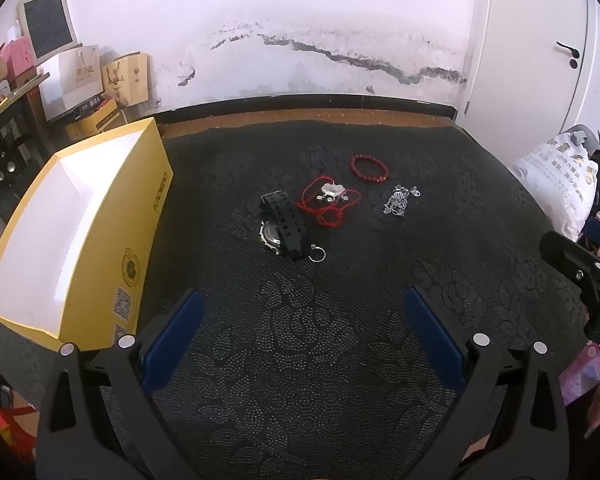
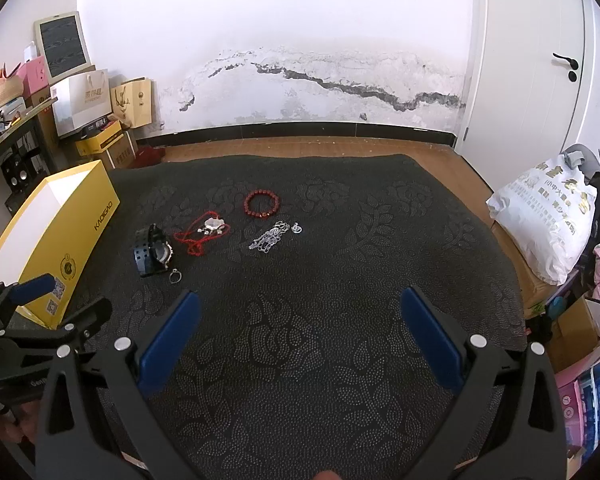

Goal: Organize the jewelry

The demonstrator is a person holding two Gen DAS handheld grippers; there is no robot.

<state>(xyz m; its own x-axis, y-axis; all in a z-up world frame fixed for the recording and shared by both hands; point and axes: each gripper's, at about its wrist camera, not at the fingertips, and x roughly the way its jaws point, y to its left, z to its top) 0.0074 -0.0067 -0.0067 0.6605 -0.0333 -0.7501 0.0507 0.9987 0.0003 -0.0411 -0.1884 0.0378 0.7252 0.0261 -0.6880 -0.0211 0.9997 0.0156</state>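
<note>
Both grippers hang empty over the dark embossed floral mat (image 2: 300, 360): your left gripper (image 1: 300, 344) has its blue pads spread wide, and so does your right gripper (image 2: 300, 340). Nothing picked yet.

Take the open yellow cardboard box with the white inside (image 1: 72, 240) as landmark; it sits at the mat's left edge and is likely the drop spot.

- Black rubber-strap watch with a metal case (image 1: 282, 228): nearest the box, on its right. Probably the heaviest piece, stiff. Pinch across the strap, not the round case, which may slip.
- Small silver ring (image 1: 318, 255): just beside the watch's near end, on the side away from the box. Tiny and flat; hard to nip, will likely skate on the mat.
- Red cord necklace with a silver lock-shaped pendant (image 1: 332, 196): next out from the box, past the watch. Cord is limp and looped. Grab at the pendant so the cord trails.
- Red bead bracelet (image 1: 370, 168): further from the box, behind the necklace. Light, holds its ring shape; pinch one side of the loop.
- Loose silver chain in a heap (image 1: 398, 202): farthest from the box. Slinky and slippery; close on the thickest bunch, or it will probably pour out.
</note>
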